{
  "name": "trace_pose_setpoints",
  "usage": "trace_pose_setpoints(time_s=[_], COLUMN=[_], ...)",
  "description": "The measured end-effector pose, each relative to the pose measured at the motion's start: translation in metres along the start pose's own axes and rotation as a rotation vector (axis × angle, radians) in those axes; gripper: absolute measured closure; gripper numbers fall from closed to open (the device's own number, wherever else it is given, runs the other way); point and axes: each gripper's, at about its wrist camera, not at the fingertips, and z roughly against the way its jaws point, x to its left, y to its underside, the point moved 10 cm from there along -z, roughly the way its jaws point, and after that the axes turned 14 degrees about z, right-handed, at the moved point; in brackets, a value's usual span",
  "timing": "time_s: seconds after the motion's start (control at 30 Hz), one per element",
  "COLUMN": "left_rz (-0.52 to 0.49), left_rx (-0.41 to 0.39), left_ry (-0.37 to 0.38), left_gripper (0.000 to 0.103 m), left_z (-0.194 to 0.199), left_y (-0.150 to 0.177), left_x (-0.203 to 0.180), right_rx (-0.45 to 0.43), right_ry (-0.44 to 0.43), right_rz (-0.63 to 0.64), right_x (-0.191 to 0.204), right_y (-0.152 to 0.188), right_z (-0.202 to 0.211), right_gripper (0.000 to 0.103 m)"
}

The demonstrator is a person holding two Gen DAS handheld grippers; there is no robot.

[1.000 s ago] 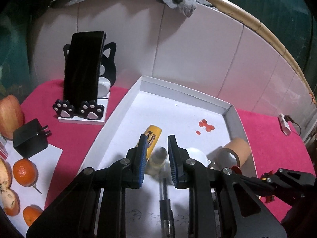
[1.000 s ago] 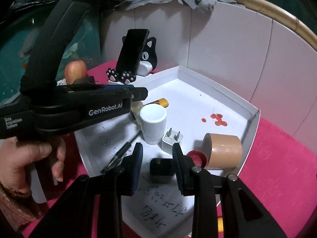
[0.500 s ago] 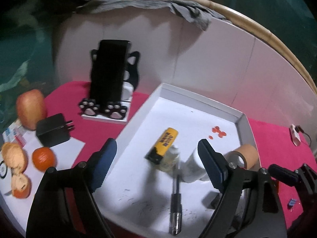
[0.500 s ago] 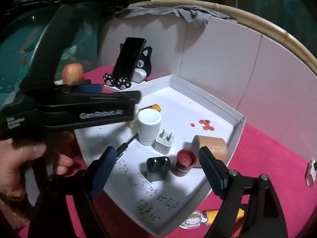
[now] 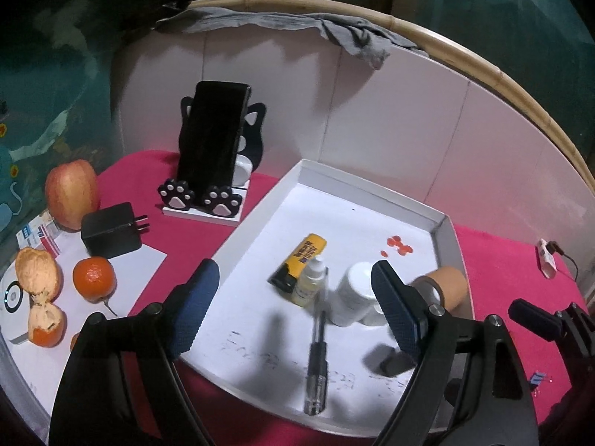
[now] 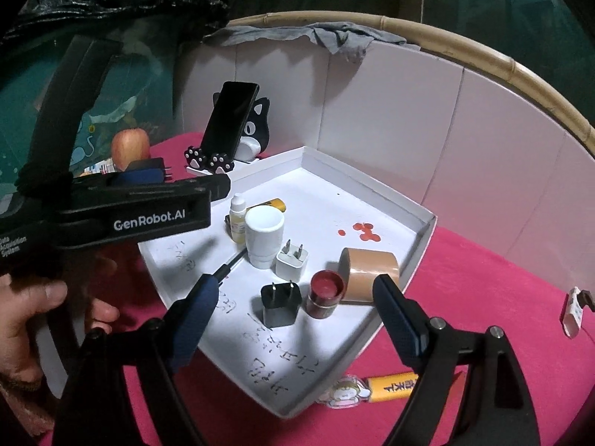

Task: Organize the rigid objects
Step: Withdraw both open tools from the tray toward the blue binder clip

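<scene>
Both claws wide apart and empty: left gripper (image 5: 293, 304) and right gripper (image 6: 293, 319) each hover over the near edge of the white tray (image 6: 424, 223), jaws have just been opening, nothing pressed between the pads. Small dropper bottle (image 5: 310, 278) sits upright between the left jaws' line of sight, black plug (image 6: 279, 304) stands prongs-up between the right ones, neither touched

Step, my read: release done for both items, tray is the collection spot. Already in it: yellow lighter (image 5: 301, 258), pen (image 5: 316, 360) lying near-far, white cup (image 6: 263, 236), white plug (image 6: 292, 260), red-lidded jar (image 6: 325, 293) on its side, tan tape roll (image 6: 368, 275) at the right wall

Next move prob: back off, then go for strays outside the tray. Candidates: black charger (image 5: 111, 228) on paper to the far left by the apple (image 5: 72, 193), and a 2nd yellow lighter (image 6: 394, 386) on the red cloth near right. Needs a clear lift first so the jaws don't clip the bottle or plug, both look tippy

Phone on cat stand (image 5: 214, 141) far left, prob stays
</scene>
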Motion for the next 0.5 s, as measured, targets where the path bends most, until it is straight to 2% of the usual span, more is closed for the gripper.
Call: trace_pose_setpoints(time_s=[0.33,0.5], left_rz=[-0.049,-0.077], left_rx=[0.016,0.011], left_ry=[0.011,0.041], left_gripper=[0.018,0.018], left_z=[0.007,0.019], left_y=[0.012,0.016], left_x=[-0.027,-0.046], right_rx=[-0.016,-0.05], right_ry=[0.024,0.04], right_rz=[-0.039,-0.086], right_x=[-0.02,-0.043], right_y=[0.009,0.017], right_z=[0.018,0.038], right_gripper=[0.018,0.018])
